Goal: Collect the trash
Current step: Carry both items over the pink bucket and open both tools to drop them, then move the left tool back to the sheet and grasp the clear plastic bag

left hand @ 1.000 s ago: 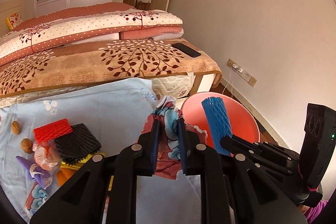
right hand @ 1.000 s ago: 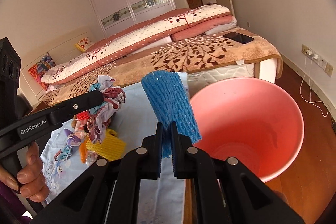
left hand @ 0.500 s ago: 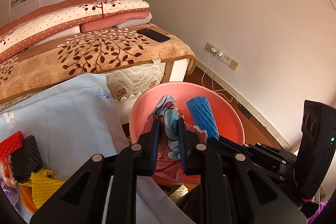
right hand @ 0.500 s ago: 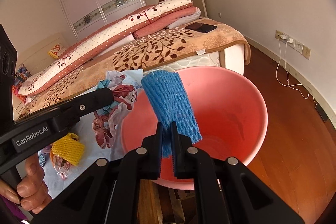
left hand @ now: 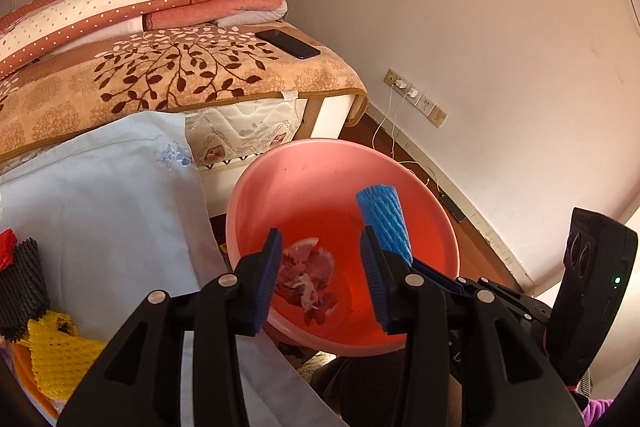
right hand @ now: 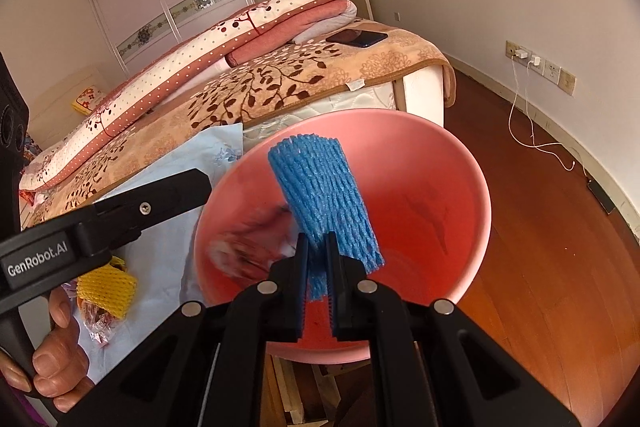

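Observation:
A pink basin [left hand: 280, 183] [right hand: 460, 163] stands on the floor beside the table. My left gripper [left hand: 320, 271] is open and empty over the basin. A crumpled printed wrapper [left hand: 306, 277] lies in the basin bottom; it shows blurred in the right wrist view [right hand: 248, 247]. My right gripper [right hand: 316, 251] is shut on a blue foam net sleeve [right hand: 320, 195] and holds it over the basin. The sleeve also shows in the left wrist view [left hand: 384, 219].
A light blue cloth [left hand: 100, 187] covers the table at left. On it lie a yellow foam net [left hand: 56, 359] [right hand: 106, 287], a black foam net [left hand: 20, 287] and a red one [left hand: 6, 243]. A bed [left hand: 180, 67] stands behind. Cables [right hand: 532, 131] hang from wall sockets.
My left gripper has opened and the printed wrapper has dropped into the basin. Both grippers have moved further over the basin. The right gripper still holds the blue sleeve.

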A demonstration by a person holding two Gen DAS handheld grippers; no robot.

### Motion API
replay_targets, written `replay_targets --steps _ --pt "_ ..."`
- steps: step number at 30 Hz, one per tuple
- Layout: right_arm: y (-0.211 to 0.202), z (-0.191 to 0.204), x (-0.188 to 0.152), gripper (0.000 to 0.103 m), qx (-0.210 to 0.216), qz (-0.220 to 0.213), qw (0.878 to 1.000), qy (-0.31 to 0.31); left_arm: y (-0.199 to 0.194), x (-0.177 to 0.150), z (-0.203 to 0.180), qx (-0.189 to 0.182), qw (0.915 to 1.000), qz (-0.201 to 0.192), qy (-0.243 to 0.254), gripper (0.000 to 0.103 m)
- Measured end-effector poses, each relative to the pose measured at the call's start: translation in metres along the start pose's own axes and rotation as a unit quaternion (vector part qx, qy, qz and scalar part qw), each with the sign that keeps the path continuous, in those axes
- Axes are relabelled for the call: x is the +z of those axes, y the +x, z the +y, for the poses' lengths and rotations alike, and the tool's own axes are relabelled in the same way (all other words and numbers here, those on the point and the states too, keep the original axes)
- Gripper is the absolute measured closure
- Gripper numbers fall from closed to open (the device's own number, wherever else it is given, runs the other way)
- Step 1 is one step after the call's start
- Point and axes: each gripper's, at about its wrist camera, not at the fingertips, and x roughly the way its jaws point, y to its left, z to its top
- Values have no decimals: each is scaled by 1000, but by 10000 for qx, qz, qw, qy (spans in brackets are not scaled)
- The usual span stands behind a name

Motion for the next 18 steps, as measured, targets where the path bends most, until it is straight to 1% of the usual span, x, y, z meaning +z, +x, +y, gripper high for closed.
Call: replay_targets --steps 1,2,3,5,10,15,18 --pt "0 0 0 87 -12 7 10000 13 -1 0 0 7 10000 -6 1 62" --pt "0 0 0 80 -11 10 10000 30 -2 0 0 11 10000 -18 -3 62" --pt "0 0 0 72 -20 -1 10000 42 -3 1 0 22 10000 -38 -5 62" --pt "-1 0 0 65 -60 -46 10000 42 -7 1 1 52 9999 -98 0 62" --pt "-5 5 1 64 26 -61 10000 15 -20 0 4 147 9996 -231 -14 62" --pt "-14 15 -1 64 214 -198 9995 -88 -33 -3 11 497 9979 -423 35 62" --pt "-18 22 -2 64 305 -238 9992 -142 -44 -6 17 600 9971 -475 47 62"
